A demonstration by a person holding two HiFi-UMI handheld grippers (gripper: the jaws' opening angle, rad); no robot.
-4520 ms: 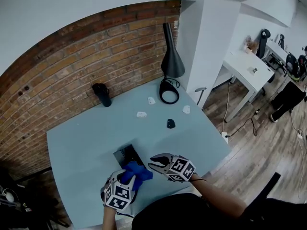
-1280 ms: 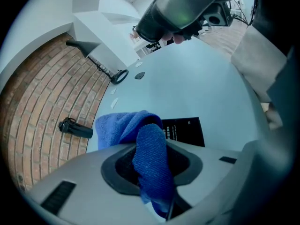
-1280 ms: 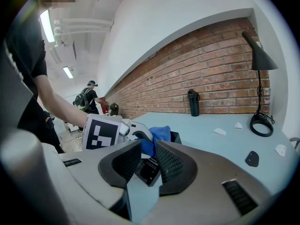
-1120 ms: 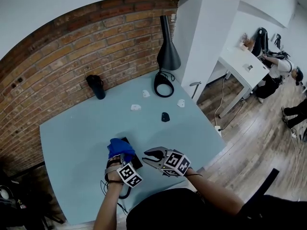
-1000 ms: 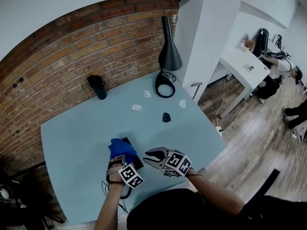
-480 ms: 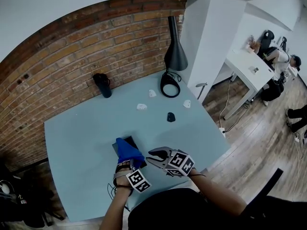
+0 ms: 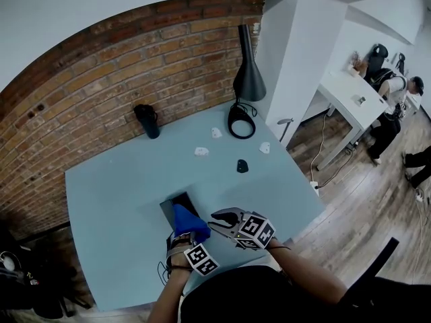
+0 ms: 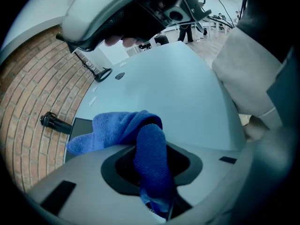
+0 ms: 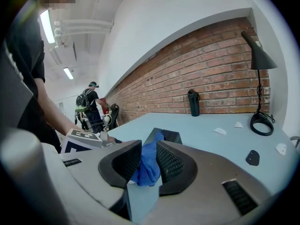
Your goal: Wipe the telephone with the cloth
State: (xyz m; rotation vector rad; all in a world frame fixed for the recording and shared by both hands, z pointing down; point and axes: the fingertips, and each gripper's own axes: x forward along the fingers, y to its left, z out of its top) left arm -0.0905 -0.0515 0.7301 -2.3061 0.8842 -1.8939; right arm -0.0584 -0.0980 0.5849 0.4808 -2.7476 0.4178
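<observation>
The telephone (image 7: 173,207) is a dark flat slab lying on the light blue table (image 7: 114,200). A blue cloth (image 7: 189,223) lies bunched over its near end. My left gripper (image 7: 186,238) is shut on the cloth, which runs back between its jaws in the left gripper view (image 8: 151,159), with the telephone (image 8: 78,126) beyond it. My right gripper (image 7: 217,216) hovers just right of the cloth, jaws a little apart, holding nothing. In the right gripper view the cloth (image 9: 148,165) and telephone (image 9: 170,136) show through the gap of my right gripper (image 9: 143,159).
A black lamp (image 7: 247,79) with a ring base (image 7: 241,126) stands at the table's far right, and a black bottle (image 7: 148,121) stands by the brick wall. Small white pieces (image 7: 201,151) and a black piece (image 7: 242,166) lie mid-table. A white desk (image 7: 350,98) and people are at right.
My left gripper has drawn the cloth toward me along the telephone, uncovering its far end. The right gripper has stayed about where it was.
</observation>
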